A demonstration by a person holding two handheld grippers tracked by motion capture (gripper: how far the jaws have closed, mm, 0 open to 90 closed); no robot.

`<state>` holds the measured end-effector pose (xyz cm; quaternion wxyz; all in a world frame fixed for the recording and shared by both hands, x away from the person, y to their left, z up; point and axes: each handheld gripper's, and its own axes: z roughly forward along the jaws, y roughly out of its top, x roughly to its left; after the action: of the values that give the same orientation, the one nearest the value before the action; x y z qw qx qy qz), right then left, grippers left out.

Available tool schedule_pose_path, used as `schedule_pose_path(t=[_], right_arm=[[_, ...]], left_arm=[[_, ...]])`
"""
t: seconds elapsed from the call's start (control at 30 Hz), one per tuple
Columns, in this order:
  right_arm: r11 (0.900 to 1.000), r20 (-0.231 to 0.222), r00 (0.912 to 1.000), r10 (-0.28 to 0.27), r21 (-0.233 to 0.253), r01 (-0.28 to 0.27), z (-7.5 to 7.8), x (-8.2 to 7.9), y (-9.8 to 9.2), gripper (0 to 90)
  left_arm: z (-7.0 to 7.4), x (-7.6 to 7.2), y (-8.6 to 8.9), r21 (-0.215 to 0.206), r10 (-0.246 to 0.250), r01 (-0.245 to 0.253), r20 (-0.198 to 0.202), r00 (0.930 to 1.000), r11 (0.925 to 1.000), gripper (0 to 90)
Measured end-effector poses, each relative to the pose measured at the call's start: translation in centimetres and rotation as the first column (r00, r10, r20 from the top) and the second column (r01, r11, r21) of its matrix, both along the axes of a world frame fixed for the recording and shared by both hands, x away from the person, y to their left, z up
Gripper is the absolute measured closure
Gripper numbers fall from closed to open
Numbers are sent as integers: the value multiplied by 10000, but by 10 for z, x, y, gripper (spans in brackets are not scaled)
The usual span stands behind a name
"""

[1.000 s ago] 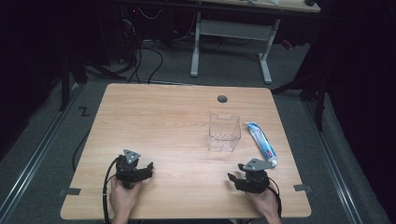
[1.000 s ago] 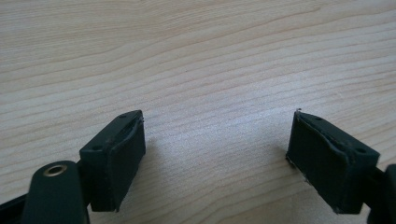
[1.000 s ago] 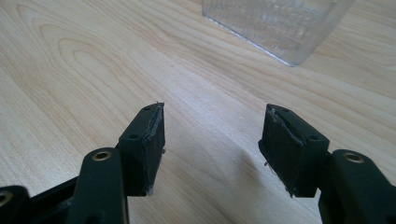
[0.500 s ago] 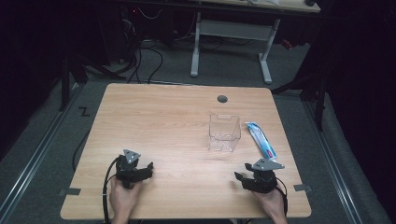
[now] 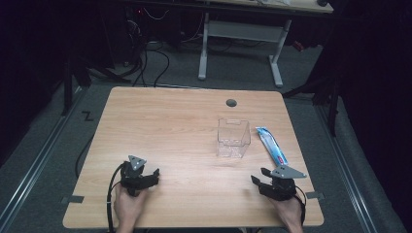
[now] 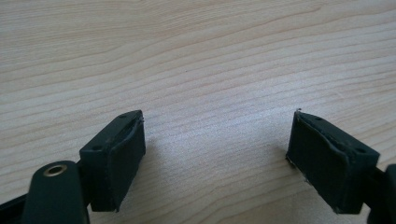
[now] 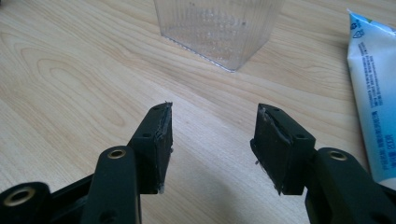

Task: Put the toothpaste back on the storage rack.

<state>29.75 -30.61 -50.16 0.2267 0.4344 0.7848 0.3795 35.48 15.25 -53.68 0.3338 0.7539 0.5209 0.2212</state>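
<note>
Claws, left (image 6: 215, 140) and right (image 7: 211, 140), gape empty near the table's (image 5: 160, 116) front edge, bare wood ahead.

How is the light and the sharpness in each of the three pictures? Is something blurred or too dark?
High view: the table is evenly lit, the room around it nearly black, the clear box faint. Left gripper view: wood grain sharp, soft shadows under the open left gripper. Right gripper view: the tube has blurred print; the right gripper is sharp.
</note>
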Motion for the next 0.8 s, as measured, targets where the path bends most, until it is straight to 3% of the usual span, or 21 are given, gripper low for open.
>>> schedule_pose_path(t=[0.43, 0.8], right_arm=[[9990, 385, 9983, -434, 147, 428, 12, 1, -14, 490], [9894, 396, 9886, -1450, 90, 1447, 28, 9, -26, 491]], left_arm=[[0, 0, 0, -1, -1, 1, -1, 10000, 10000, 193], [0, 0, 0, -1, -9, 9, -8, 10000, 10000, 193]])
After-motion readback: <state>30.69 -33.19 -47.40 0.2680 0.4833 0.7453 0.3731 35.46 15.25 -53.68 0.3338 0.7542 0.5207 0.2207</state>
